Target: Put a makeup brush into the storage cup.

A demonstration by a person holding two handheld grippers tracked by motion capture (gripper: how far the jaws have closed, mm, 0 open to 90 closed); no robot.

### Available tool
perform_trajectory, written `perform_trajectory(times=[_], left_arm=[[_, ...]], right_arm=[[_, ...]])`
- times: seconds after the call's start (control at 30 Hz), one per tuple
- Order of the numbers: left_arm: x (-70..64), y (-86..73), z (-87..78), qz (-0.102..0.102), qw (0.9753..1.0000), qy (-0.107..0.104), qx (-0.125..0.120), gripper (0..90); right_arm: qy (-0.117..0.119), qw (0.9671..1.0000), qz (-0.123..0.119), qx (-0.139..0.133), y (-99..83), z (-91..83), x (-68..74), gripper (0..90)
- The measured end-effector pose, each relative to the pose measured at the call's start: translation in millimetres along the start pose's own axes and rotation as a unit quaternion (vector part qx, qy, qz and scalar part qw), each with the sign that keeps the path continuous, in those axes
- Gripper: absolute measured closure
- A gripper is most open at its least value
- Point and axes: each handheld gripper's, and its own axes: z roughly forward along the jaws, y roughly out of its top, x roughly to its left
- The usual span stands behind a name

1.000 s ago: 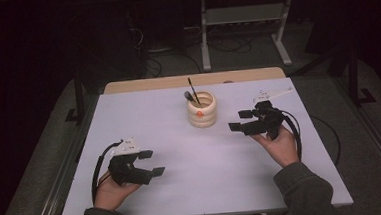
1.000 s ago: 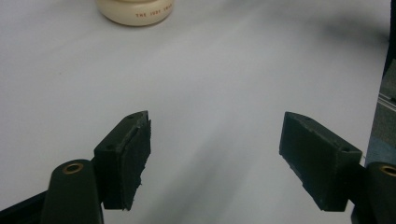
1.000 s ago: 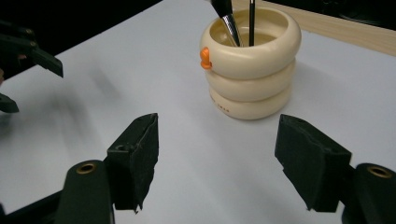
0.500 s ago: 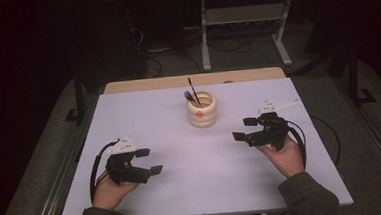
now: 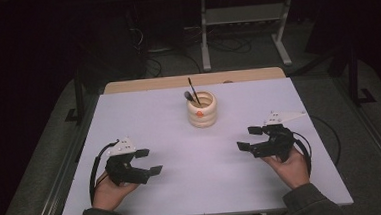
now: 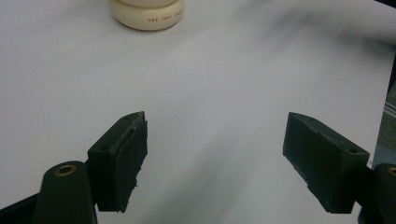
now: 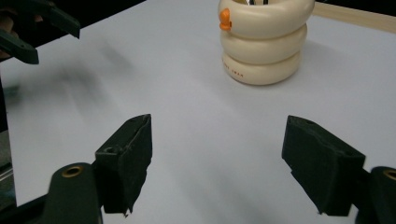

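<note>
On the white desk (image 5: 183, 188), my left claw (image 5: 148, 161) and right claw (image 5: 250, 138) rest well apart, jaws spread wide, holding nothing. Between and beyond them stands the cream ringed holder (image 5: 202, 109), upright, two dark utensils (image 5: 192, 92) inside.

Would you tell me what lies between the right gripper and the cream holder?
Nothing: bare white table separates right gripper from cream holder, per right gripper view.

Black claws (image 5: 149, 161), trailing cables, grey sleeves (image 5: 309, 204)
</note>
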Motion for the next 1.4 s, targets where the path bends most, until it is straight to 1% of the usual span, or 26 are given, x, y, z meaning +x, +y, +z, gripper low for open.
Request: perform_trajectory(times=[0.13,0.2,0.23,0.27,0.3,0.33,0.37,0.4,0.47,0.5,0.53,0.6,0.67,0.7,0.83,0.9,1.0,1.03,1.07,1.1,1.13,1.17,1.2,1.23,1.3,1.4], left_arm=[[-0.2,-1.3,-0.3,-0.003,1.0,0.0,-0.002,21.3],[-0.2,-1.9,0.7,0.0,1.0,0.002,-0.002,21.3],[-0.6,-2.2,1.0,-0.002,1.0,0.004,-0.003,21.3],[-0.6,-2.5,1.1,-0.002,1.0,0.003,-0.004,21.1],[-0.6,-3.0,1.2,-0.001,1.0,0.001,-0.002,21.1],[-0.4,-3.7,1.5,-0.001,1.0,0.002,-0.002,21.4],[0.1,-4.6,1.6,-0.002,1.0,0.002,-0.002,21.4],[1.0,-5.5,1.6,-0.004,1.0,0.002,-0.001,21.4],[2.0,-6.9,1.0,-0.005,1.0,0.003,-0.001,21.4],[2.2,-7.4,0.7,-0.004,1.0,0.002,-0.002,21.4],[2.0,-8.0,0.6,-0.006,1.0,0.001,-0.004,21.4],[2.5,-8.7,0.6,-0.002,1.0,0.001,0.001,21.4],[1.8,-9.4,1.8,-0.004,1.0,-0.002,0.001,21.4],[1.7,-9.7,2.2,-0.002,1.0,-0.003,0.004,21.4],[1.1,-11.5,3.6,-0.005,1.0,-0.006,0.006,21.4],[1.2,-11.9,3.8,-0.004,1.0,-0.006,0.004,21.5],[3.0,-13.7,3.3,-0.005,1.0,-0.005,0.002,21.5],[3.1,-14.5,3.3,-0.007,1.0,-0.005,0.001,21.6],[3.2,-15.2,3.6,-0.005,1.0,-0.005,0.002,21.6],[3.0,-15.7,4.4,-0.009,0.9999,-0.005,0.003,21.7],[2.8,-15.9,5.7,-0.01,0.9999,-0.006,0.003,21.8],[2.6,-15.8,6.5,-0.005,0.9999,-0.007,0.007,21.7],[1.7,-15.6,8.1,-0.006,0.9999,-0.008,0.007,21.7],[1.5,-15.5,9.1,-0.002,0.9999,-0.009,0.011,21.7],[0.2,-15.6,11.2,-0.006,0.9998,-0.01,0.013,21.7],[0.5,-15.2,11.3,-0.005,0.9998,-0.011,0.013,21.7]], right_arm=[[-0.004,1.0,0.001,0.008,-10.3,0.4,2.0,22.2],[-0.004,1.0,0.0,0.004,-15.8,0.2,2.9,22.1],[-0.003,1.0,0.003,0.005,-18.0,-0.1,3.0,21.9],[-0.002,1.0,0.004,0.008,-19.2,-0.6,2.9,21.7],[-0.002,1.0,0.006,0.006,-19.9,-1.5,3.6,21.9],[-0.003,1.0,0.002,0.002,-20.7,-2.7,3.1,22.0],[-0.006,1.0,0.005,-0.001,-21.4,-3.6,3.3,22.0],[-0.006,1.0,0.006,0.002,-22.3,-4.1,3.4,21.8],[-0.011,0.9999,0.002,0.0,-25.6,-5.0,4.2,21.8],[-0.009,0.9999,0.004,0.003,-26.8,-5.2,4.0,21.8],[-0.011,0.9999,0.007,0.003,-27.9,-5.2,4.2,21.8],[-0.009,0.9999,0.007,0.003,-30.0,-4.7,3.8,22.1],[-0.013,0.9999,0.004,0.006,-32.8,-4.6,4.8,22.1],[-0.011,0.9999,0.007,0.005,-34.0,-5.1,5.2,22.1],[-0.01,0.9999,0.013,0.004,-37.4,-7.2,8.2,21.6],[-0.013,0.9999,0.007,0.002,-38.3,-8.8,10.6,21.5],[-0.014,0.9999,0.009,0.0,-40.6,-11.1,11.6,20.5],[-0.013,0.9998,0.014,-0.001,-41.4,-12.2,11.9,20.0],[-0.013,0.9998,0.014,-0.006,-42.2,-13.2,11.9,20.0],[-0.011,0.9998,0.014,-0.007,-42.7,-14.3,12.2,20.1],[-0.012,0.9998,0.012,-0.007,-43.0,-14.7,12.3,20.0],[-0.012,0.9998,0.015,-0.007,-43.5,-15.1,12.4,19.9],[-0.009,0.9998,0.016,-0.008,-44.0,-15.4,11.7,20.0],[-0.009,0.9998,0.017,-0.01,-44.5,-15.3,10.9,20.0],[-0.009,0.9998,0.017,-0.009,-45.1,-15.5,9.4,20.0],[-0.006,0.9997,0.02,-0.009,-45.6,-16.0,8.1,20.4]])
